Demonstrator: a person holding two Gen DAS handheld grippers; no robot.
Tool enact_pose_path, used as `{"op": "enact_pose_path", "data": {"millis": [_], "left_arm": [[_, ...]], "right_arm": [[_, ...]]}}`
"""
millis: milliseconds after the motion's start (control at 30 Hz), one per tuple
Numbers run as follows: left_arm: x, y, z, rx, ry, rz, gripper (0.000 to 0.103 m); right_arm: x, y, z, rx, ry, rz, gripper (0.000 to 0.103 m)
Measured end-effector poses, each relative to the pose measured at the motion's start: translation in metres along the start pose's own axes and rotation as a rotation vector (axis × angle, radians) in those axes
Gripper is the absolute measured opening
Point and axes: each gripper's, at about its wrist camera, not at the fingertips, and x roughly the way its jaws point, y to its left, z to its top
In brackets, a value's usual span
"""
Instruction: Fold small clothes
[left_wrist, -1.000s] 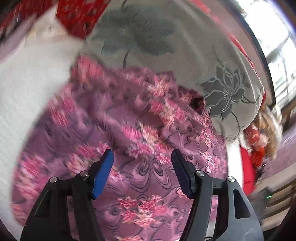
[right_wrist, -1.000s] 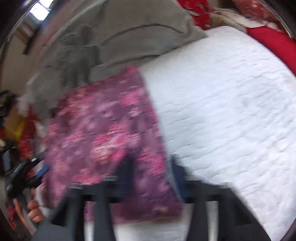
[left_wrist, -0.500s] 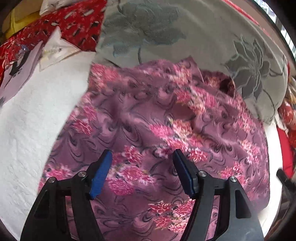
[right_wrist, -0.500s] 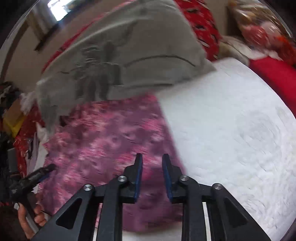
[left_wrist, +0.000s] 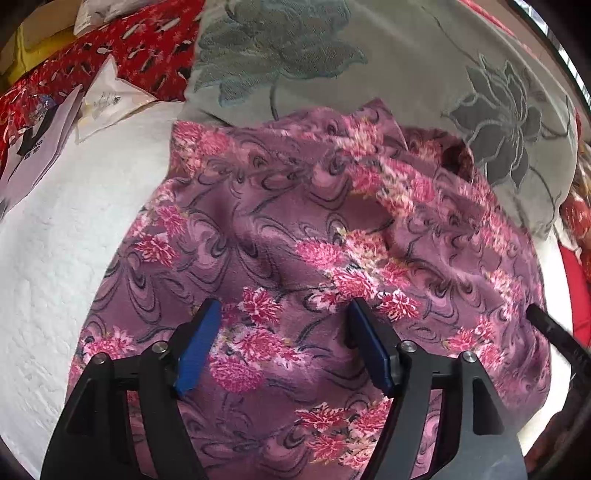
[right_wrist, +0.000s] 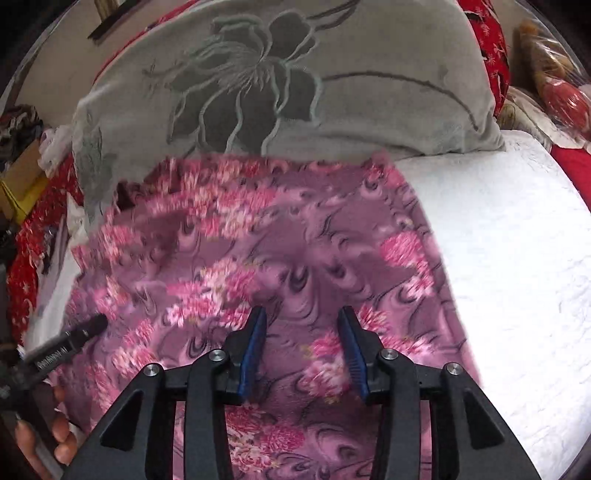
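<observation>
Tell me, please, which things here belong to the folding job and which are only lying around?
For the job:
- purple floral garment, spread on the white quilted bedcover
- left gripper, fingers apart
- right gripper, fingers apart, just opened, nothing between them

Only lying around:
- grey flower-print pillow
- red patterned fabric
- white paper bags

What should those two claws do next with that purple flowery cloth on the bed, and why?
Probably lower the right gripper to pinch the cloth's near edge for another fold. Its jaws have just been opening and hold nothing; the left gripper is open and empty too. The cloth lies loose and rumpled on the white bedcover, its far edge against the grey pillow.
</observation>
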Motion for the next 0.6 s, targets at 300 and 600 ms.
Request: {"op": "enact_pose_path", "data": {"millis": [300, 600], "left_arm": [[-0.009, 0.028, 0.008, -0.134, -0.101, 0.064, 0.071], [0.005, 0.025, 0.009, -0.138, -0.082, 0.129, 0.071]], "right_arm": [[0.022, -0.088, 0.056, 0.268, -0.006, -0.060, 0.049], [0.036, -0.076, 0.090, 0.187, -0.091, -0.018, 0.004]]}}
